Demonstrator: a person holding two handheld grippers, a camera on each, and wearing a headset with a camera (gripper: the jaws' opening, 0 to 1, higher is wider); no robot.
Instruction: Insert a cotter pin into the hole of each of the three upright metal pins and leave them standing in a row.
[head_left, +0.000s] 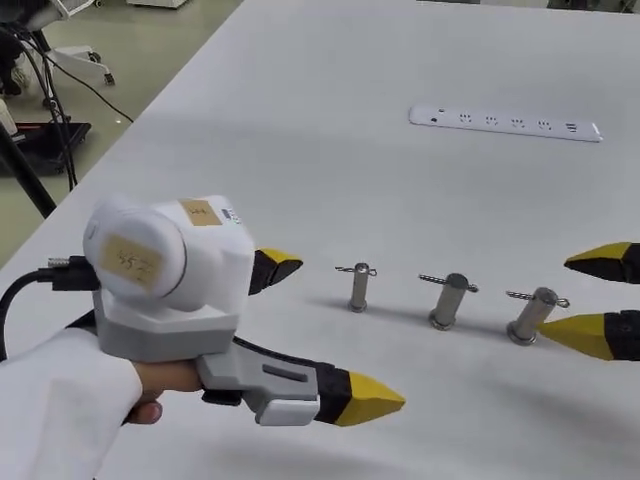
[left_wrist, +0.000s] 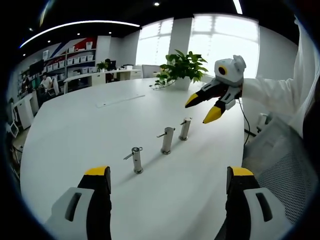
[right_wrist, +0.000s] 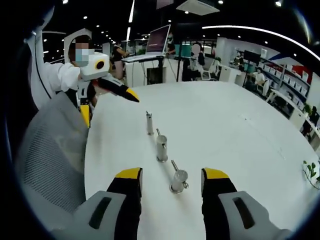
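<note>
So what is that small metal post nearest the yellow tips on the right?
It is a short, silvery metal pin, a round shaft on a wider base, standing on the white table at the right end of a row of three. A thin wire cotter pin passes through its top, looped end out. The right gripper is open in front of it, not touching.

Three metal pins stand in a left-to-right row on the table, a cotter pin through each, between the left gripper and the right gripper, with a power strip far behind.
</note>
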